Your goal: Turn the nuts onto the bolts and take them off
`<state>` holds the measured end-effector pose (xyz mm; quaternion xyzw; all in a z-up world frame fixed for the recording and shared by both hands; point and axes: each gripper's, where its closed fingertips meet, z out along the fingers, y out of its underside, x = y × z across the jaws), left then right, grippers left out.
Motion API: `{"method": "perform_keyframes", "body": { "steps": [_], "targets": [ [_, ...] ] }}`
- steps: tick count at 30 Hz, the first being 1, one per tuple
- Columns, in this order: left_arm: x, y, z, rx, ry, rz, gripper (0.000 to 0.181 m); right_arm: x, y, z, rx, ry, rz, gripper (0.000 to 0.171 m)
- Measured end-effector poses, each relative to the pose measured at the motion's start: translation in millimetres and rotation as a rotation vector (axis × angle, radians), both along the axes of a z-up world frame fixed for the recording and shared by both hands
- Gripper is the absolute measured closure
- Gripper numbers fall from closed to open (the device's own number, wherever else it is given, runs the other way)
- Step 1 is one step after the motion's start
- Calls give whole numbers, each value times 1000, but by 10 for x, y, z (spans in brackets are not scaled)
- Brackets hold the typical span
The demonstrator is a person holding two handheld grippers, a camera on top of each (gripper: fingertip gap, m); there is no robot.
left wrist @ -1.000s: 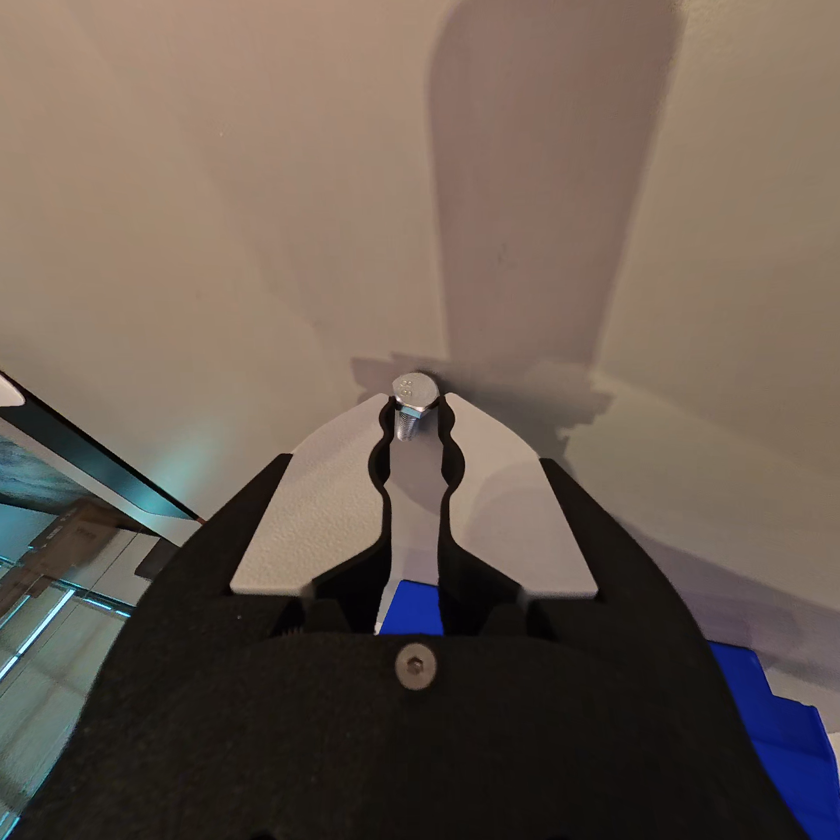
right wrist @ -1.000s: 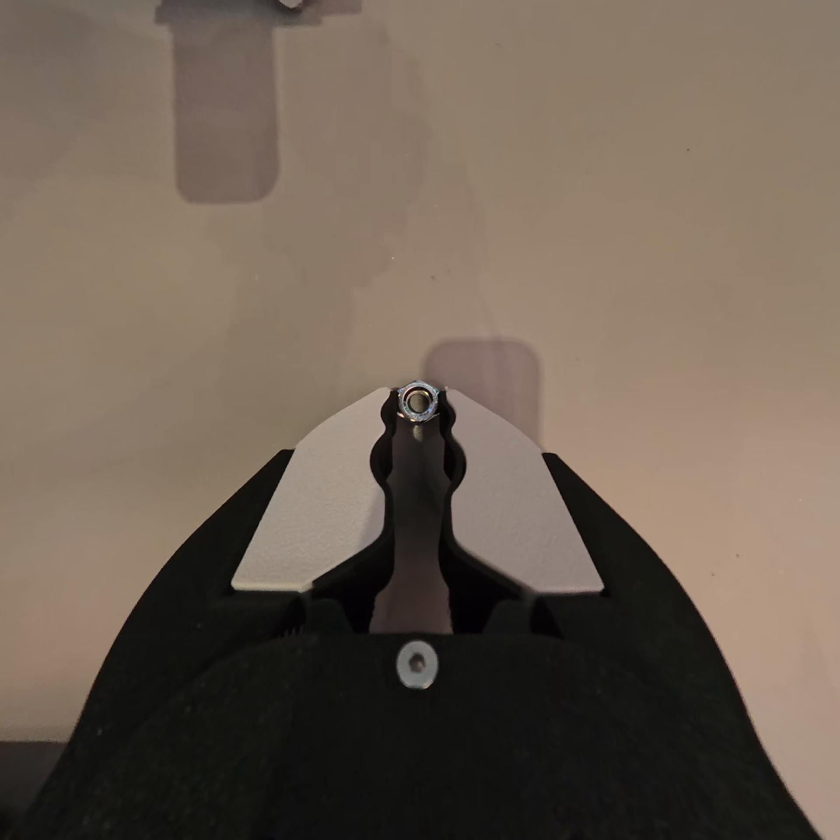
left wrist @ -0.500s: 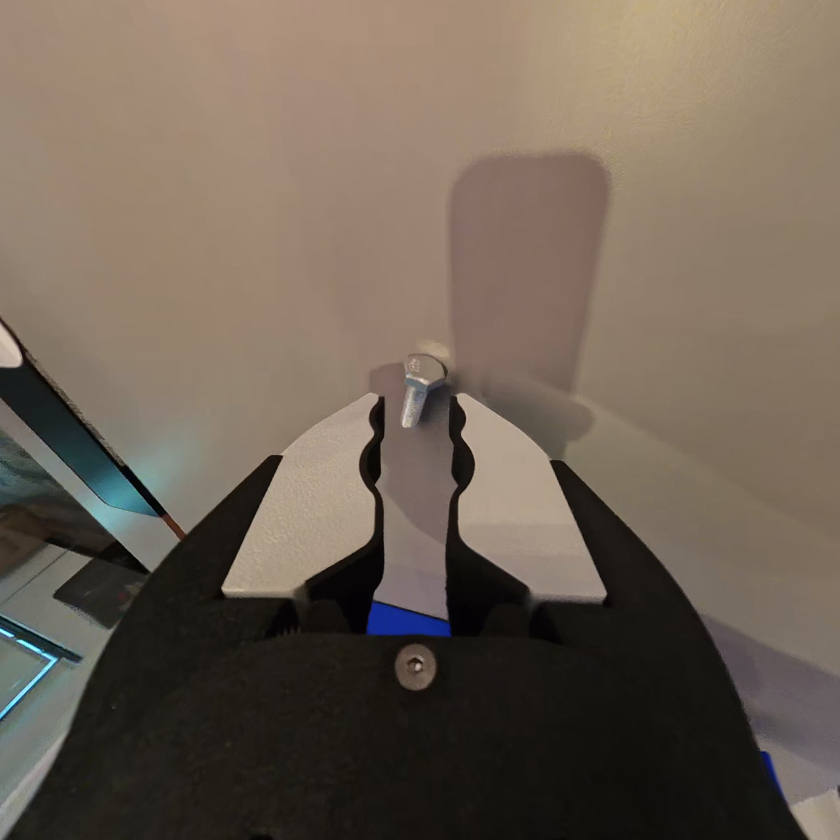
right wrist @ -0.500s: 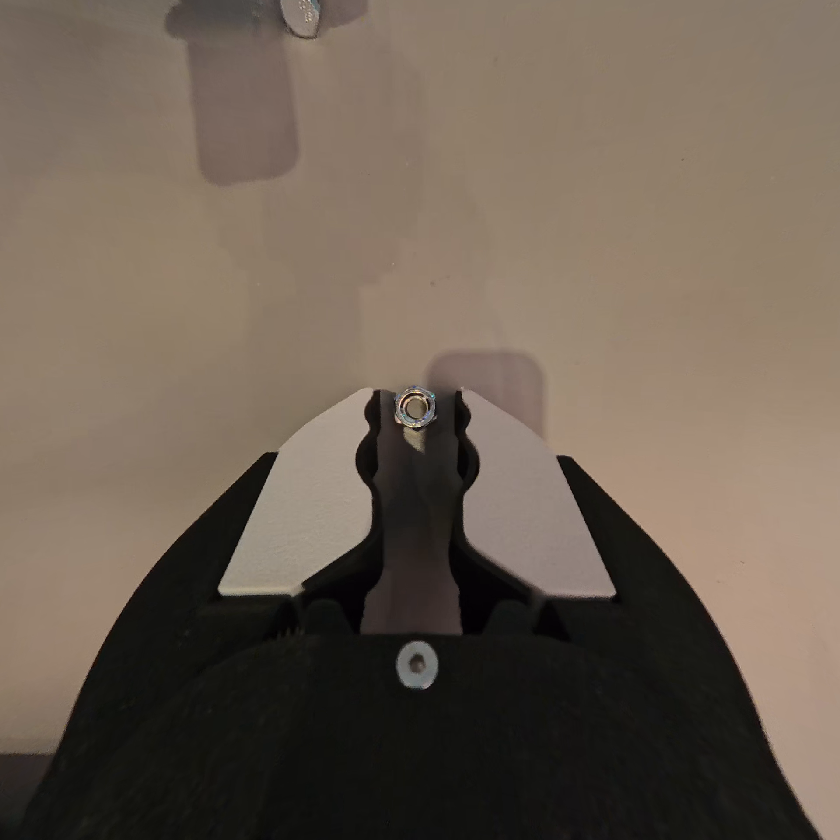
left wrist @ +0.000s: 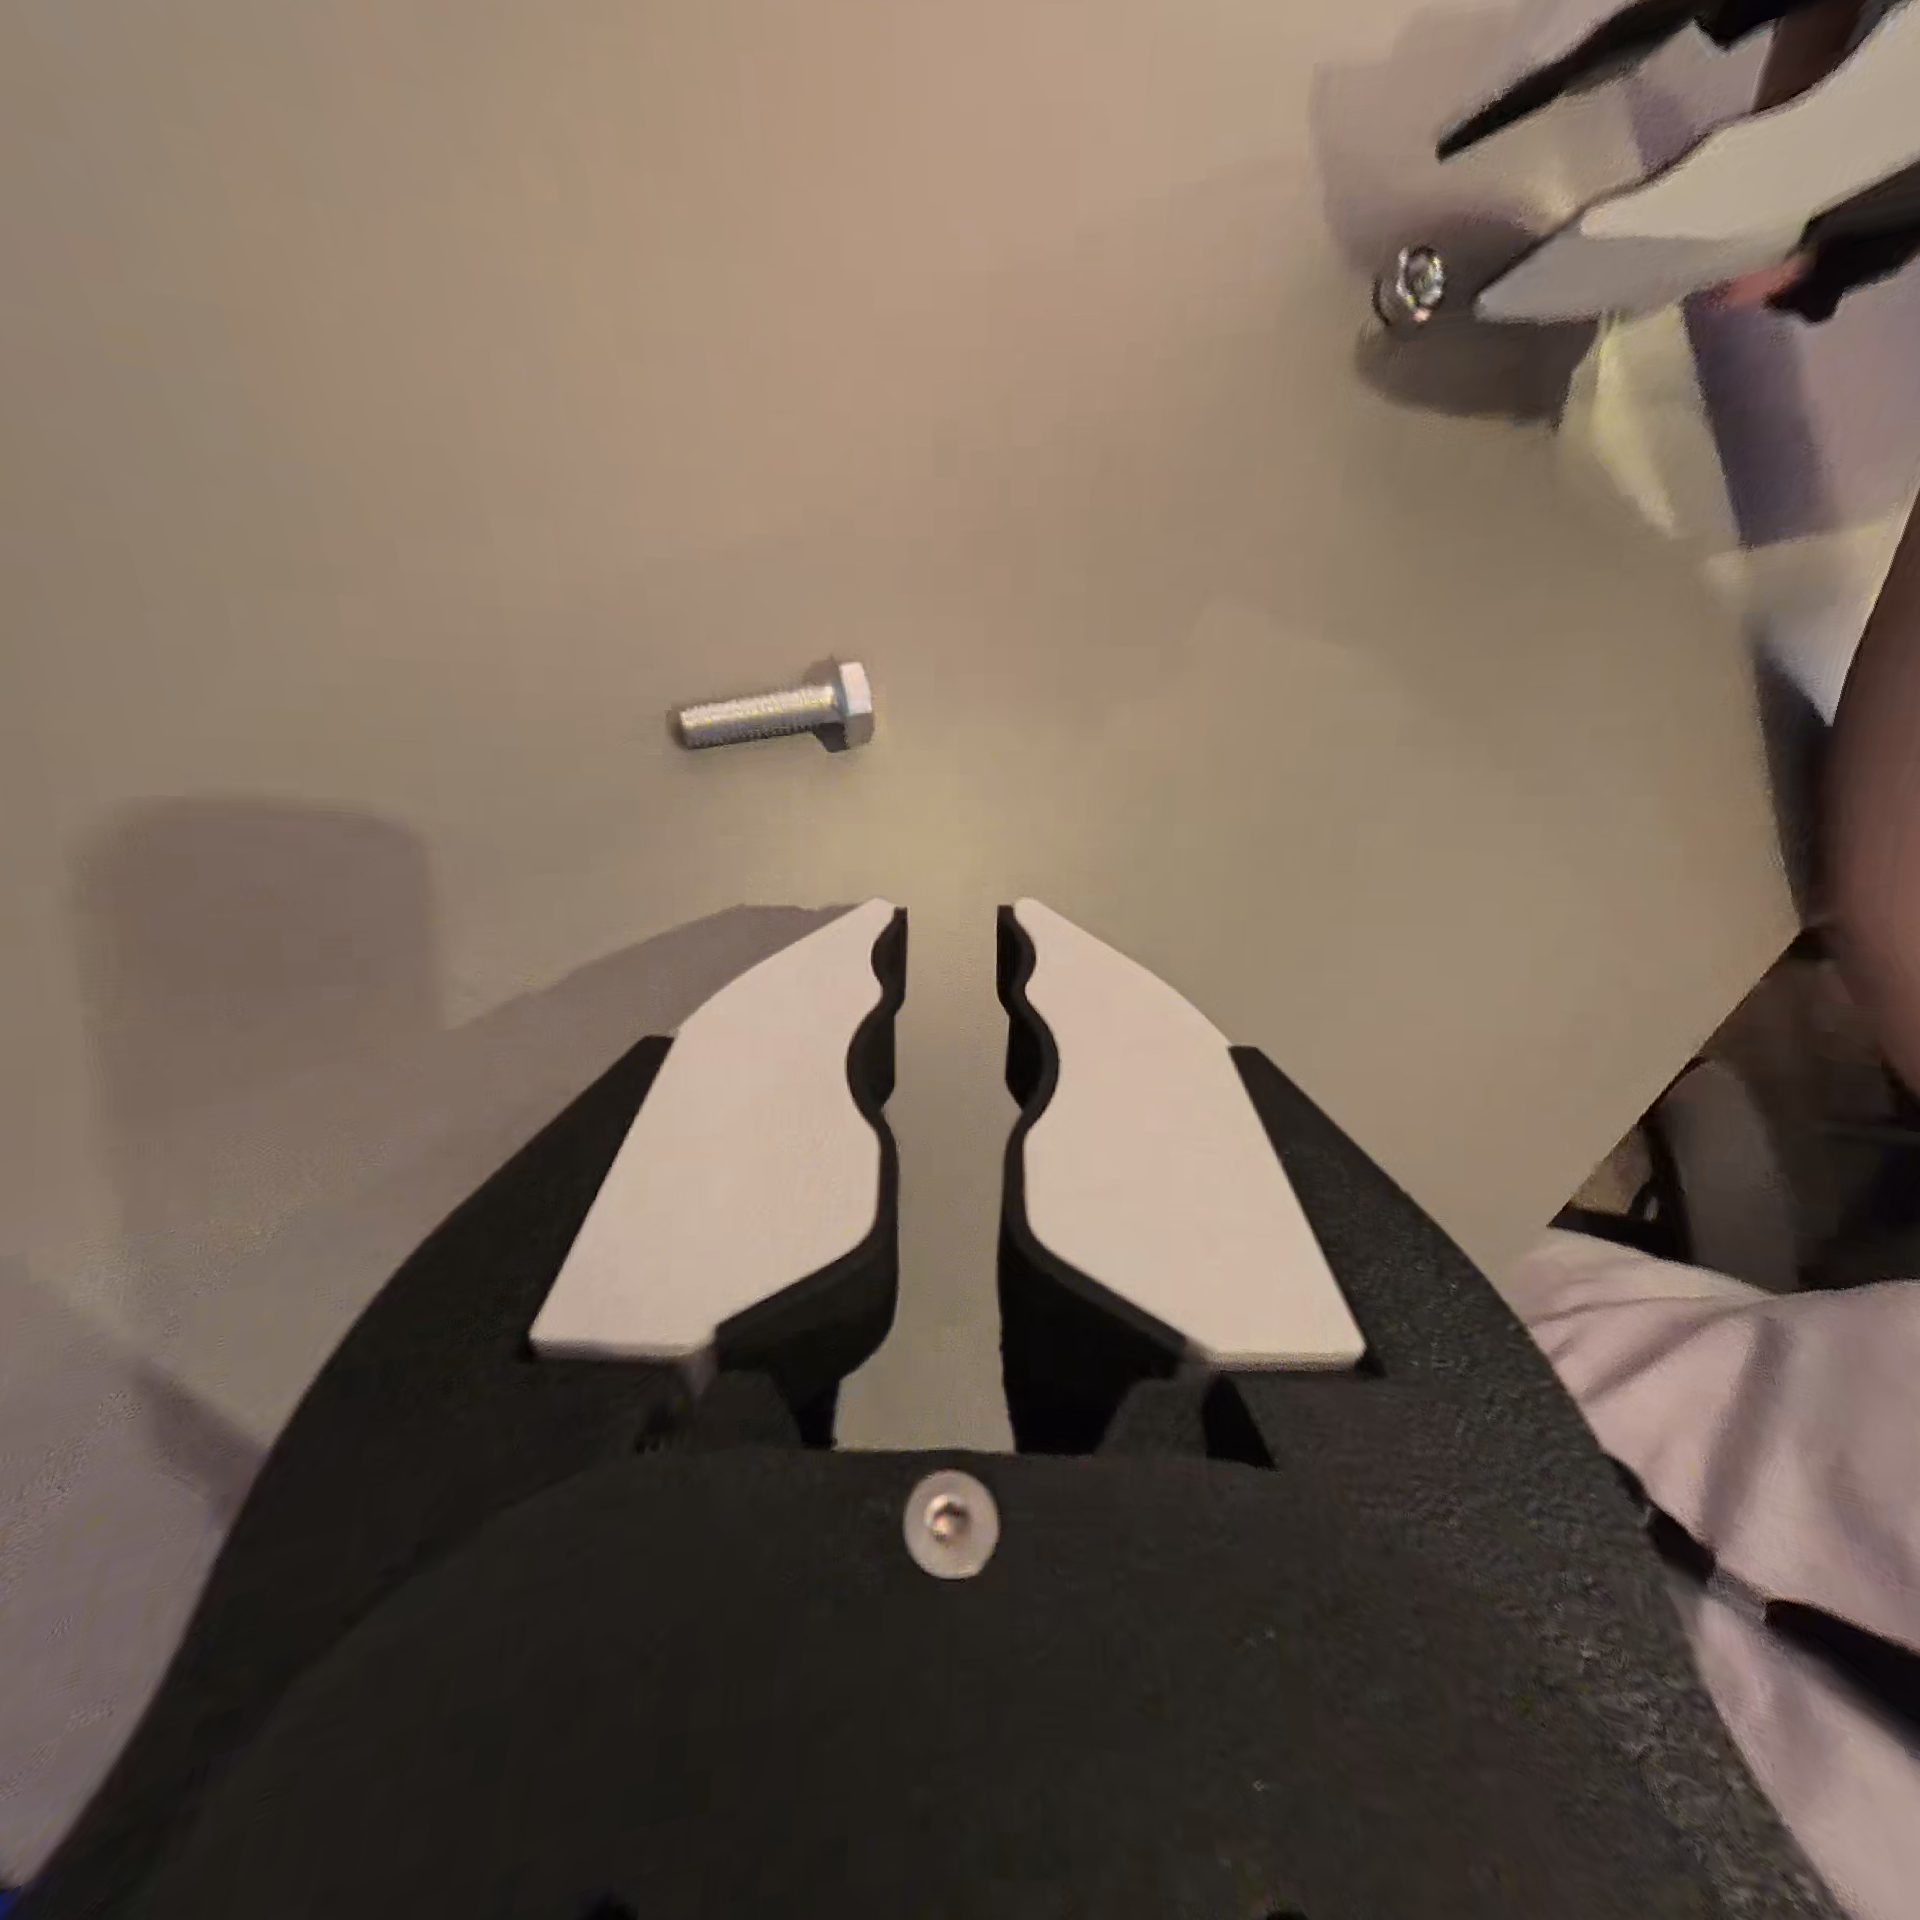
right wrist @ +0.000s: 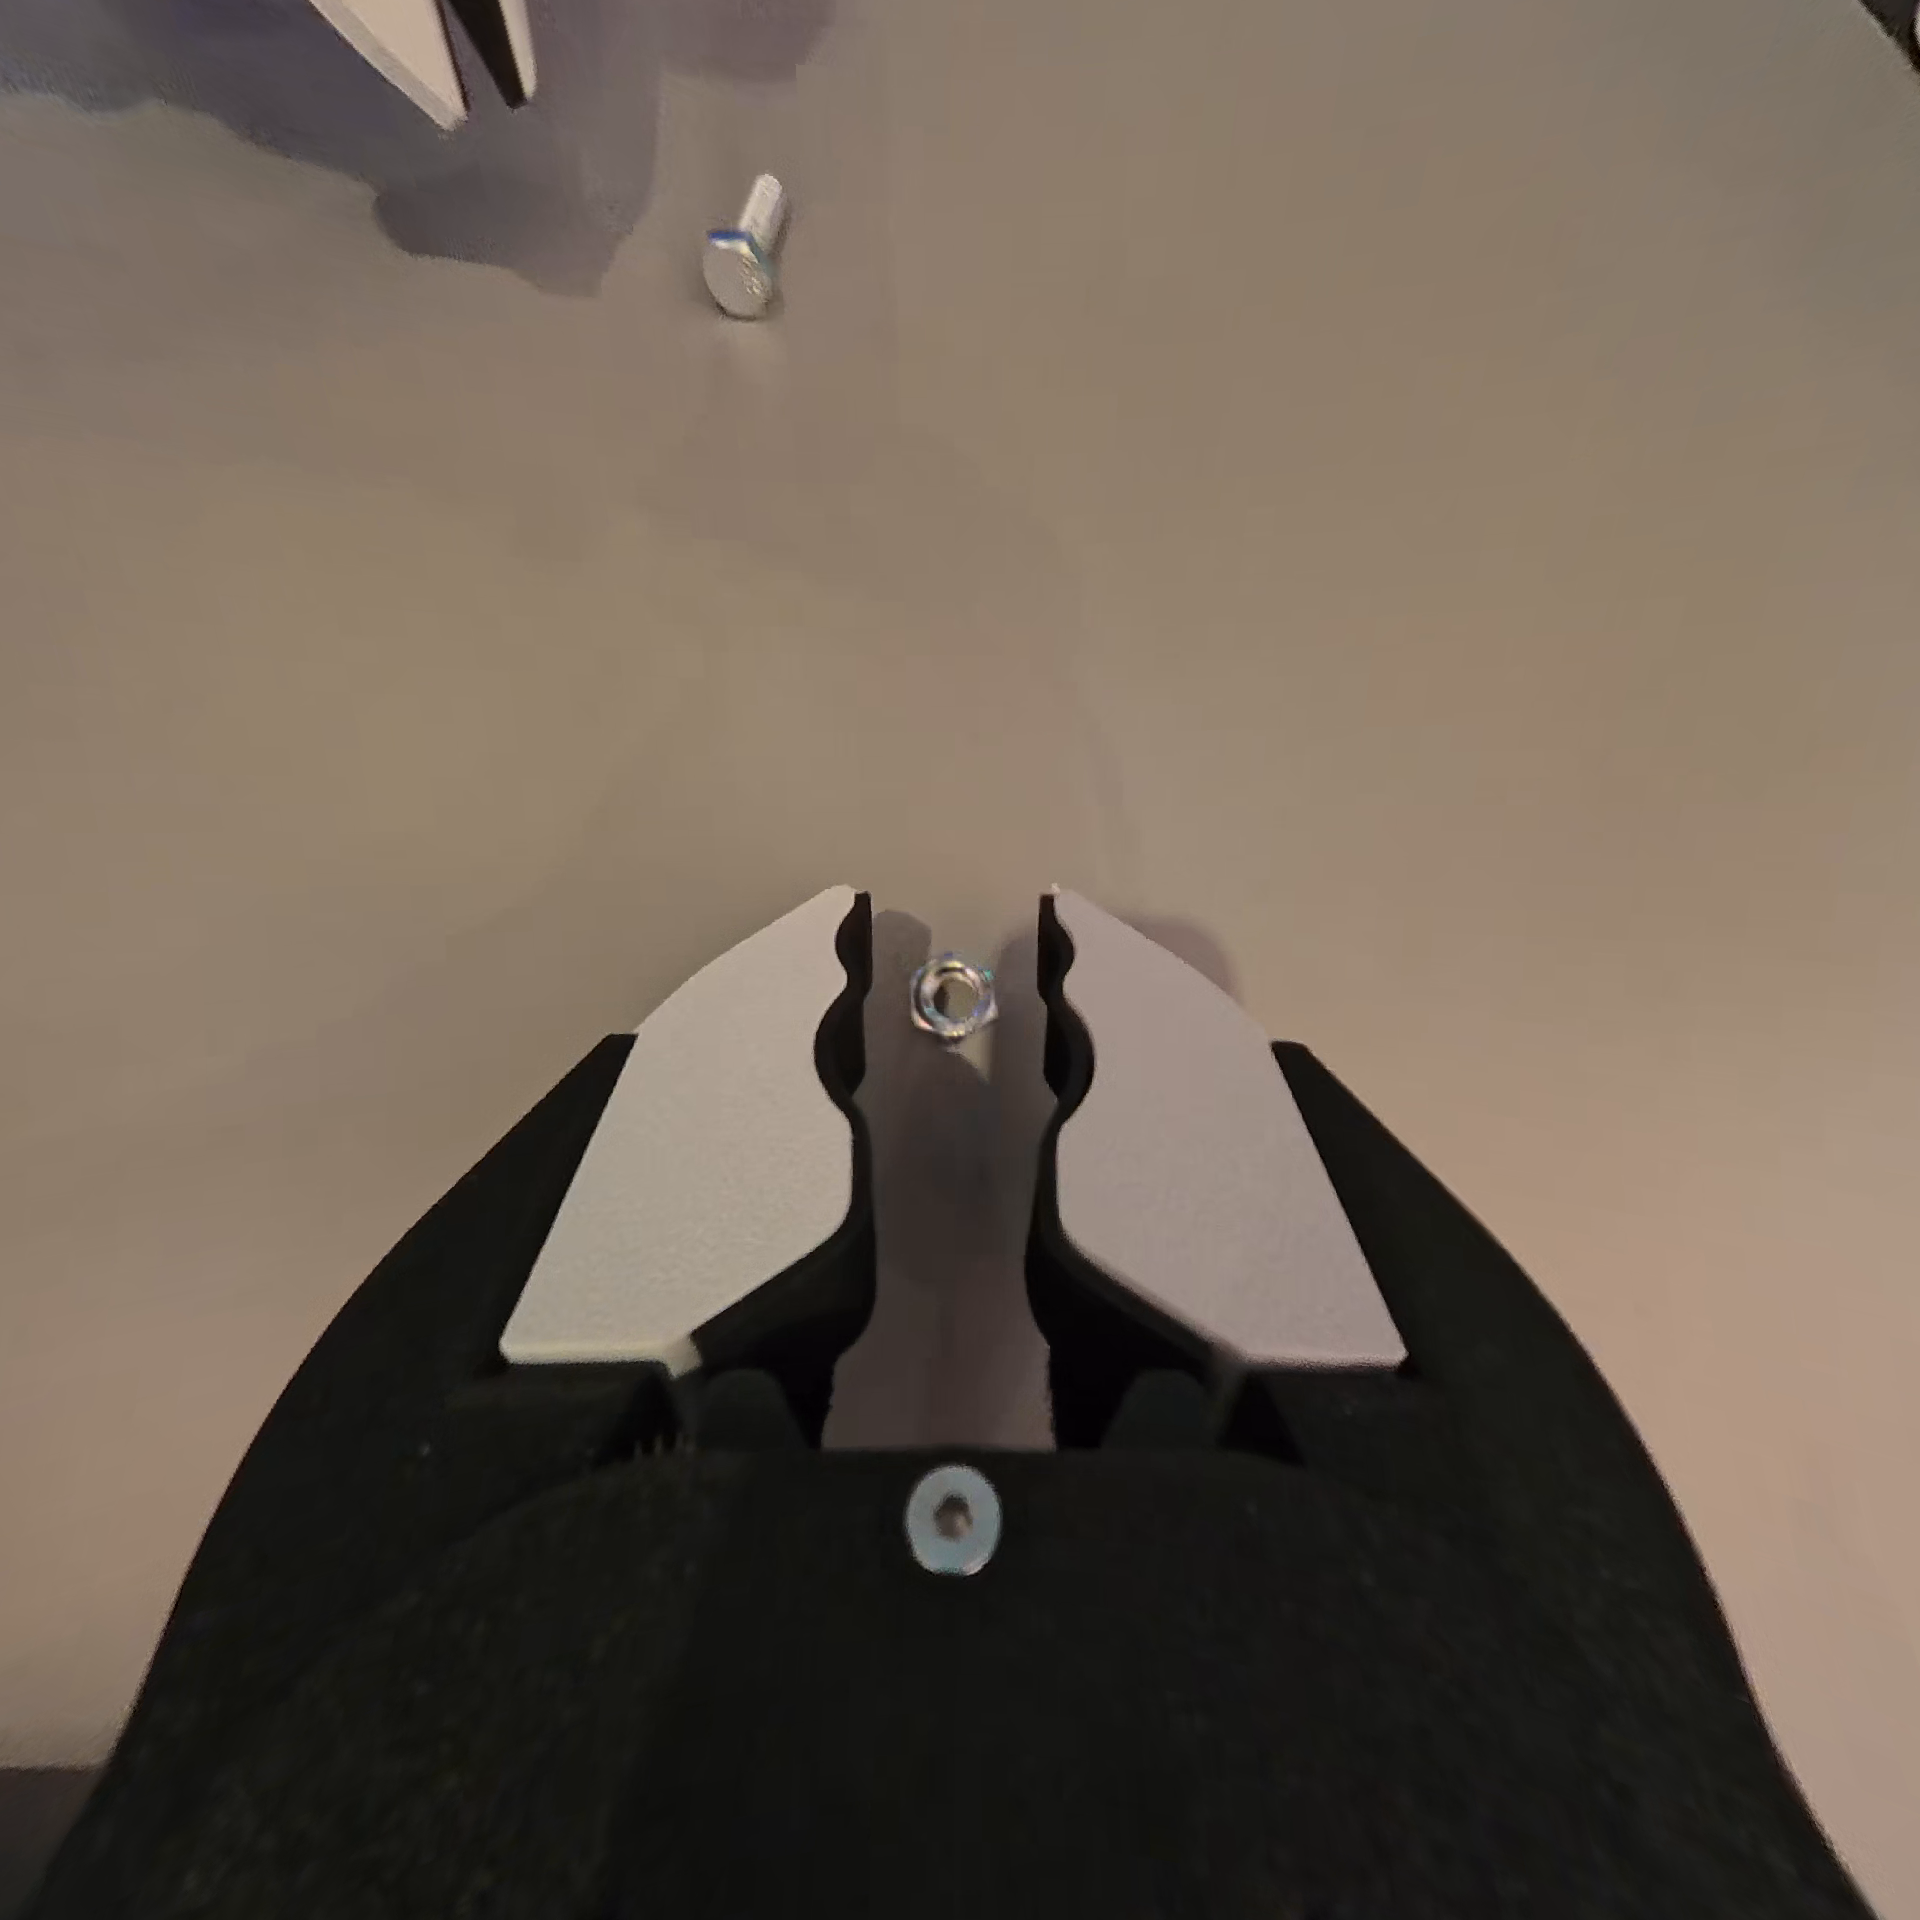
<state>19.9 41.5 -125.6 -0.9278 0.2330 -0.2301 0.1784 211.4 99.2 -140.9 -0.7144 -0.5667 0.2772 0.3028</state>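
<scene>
Since the earlier frame both grippers have let go: in the left wrist view the left gripper [left wrist: 951, 914] stands released and empty, and the bolt [left wrist: 774, 709] lies on its side on the beige table [left wrist: 416, 416] above and left of the fingertips. In the right wrist view the right gripper [right wrist: 956, 904] is also parted, the nut [right wrist: 953, 1000] lying flat on the table between its fingers, touching neither, with the bolt [right wrist: 744, 252] at upper left.

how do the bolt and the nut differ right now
The bolt is long with a threaded shank and hex head; the nut is a short ring with a hole. The bolt lies on its side clear of the left gripper; the nut sits between the right gripper's open jaws. Both are silvery metal.
</scene>
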Motion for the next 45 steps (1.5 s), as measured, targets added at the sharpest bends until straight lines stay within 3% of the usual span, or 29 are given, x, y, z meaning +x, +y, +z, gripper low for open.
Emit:
{"method": "perform_keyframes", "body": {
  "steps": [6,15,22,32,45],
  "targets": [
    [-89,113,59,35,-35,153,163,-160,-83,98,26,25,49,142],
    [-11,344,-106,-156,-265,510,158,-249,-125,98,57,6,76,142],
    [10,422,-261,-300,-290,656,155,-232,-120,204,77,58,70,143],
    [76,616,-344,-299,-103,542,161,-210,-119,222,62,86,73,145],
    [442,670,-372,-197,215,-100,162,-210,-135,179,50,67,79,146]
  ]
}}
